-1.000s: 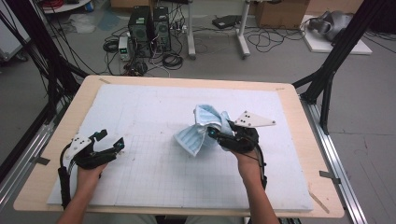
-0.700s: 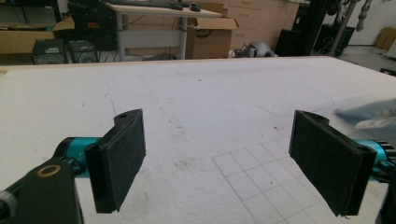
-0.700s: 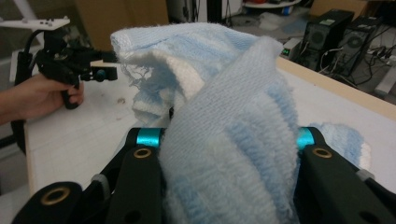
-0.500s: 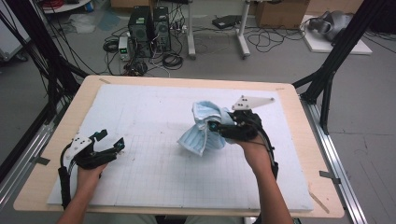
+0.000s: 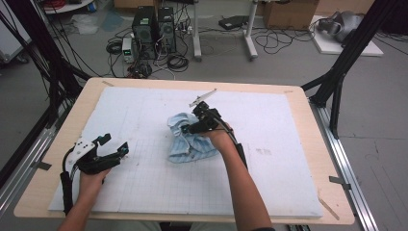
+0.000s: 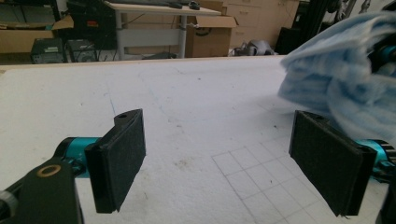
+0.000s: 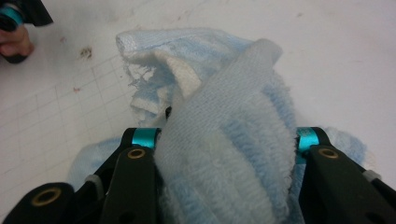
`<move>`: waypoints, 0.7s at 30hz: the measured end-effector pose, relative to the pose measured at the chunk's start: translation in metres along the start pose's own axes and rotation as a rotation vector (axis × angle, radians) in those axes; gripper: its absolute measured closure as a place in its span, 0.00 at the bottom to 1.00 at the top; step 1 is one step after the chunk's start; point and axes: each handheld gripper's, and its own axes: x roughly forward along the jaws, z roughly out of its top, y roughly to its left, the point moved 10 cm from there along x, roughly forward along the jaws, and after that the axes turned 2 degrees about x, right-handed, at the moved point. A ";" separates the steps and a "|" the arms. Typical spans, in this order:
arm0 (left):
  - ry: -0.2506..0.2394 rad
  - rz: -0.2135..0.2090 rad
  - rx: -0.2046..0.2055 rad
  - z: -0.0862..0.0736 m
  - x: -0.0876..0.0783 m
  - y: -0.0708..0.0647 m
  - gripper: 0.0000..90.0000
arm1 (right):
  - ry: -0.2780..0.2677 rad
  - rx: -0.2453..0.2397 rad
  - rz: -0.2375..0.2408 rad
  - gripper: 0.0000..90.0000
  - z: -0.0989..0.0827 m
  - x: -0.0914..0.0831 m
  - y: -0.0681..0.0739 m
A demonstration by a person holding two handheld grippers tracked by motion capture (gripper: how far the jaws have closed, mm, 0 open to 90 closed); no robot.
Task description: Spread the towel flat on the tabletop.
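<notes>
The right gripper, its jaws just eased wider around a bunched towel, is nearer it; the open left gripper is left at eight o'clock.

- A pale wooden tabletop carries a white foam sheet ruled with a faint grid.
- Black frame struts rise at both sides of the tabletop.
- The grey floor beyond holds two computer towers among tangled black cables.
- White desk legs stand farther back, next to cardboard boxes.
- Lighting is even and indoor.
</notes>
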 end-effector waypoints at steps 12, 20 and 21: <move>0.010 -0.004 0.011 -0.001 0.002 -0.002 0.21 | 0.002 0.020 -0.008 0.31 0.006 0.017 -0.003; 0.019 -0.006 0.004 -0.001 0.002 -0.001 0.21 | -0.170 0.048 -0.091 0.26 0.014 -0.041 -0.020; 0.020 -0.007 0.001 -0.001 0.002 0.000 0.21 | -0.189 0.053 -0.121 0.26 0.014 -0.049 -0.024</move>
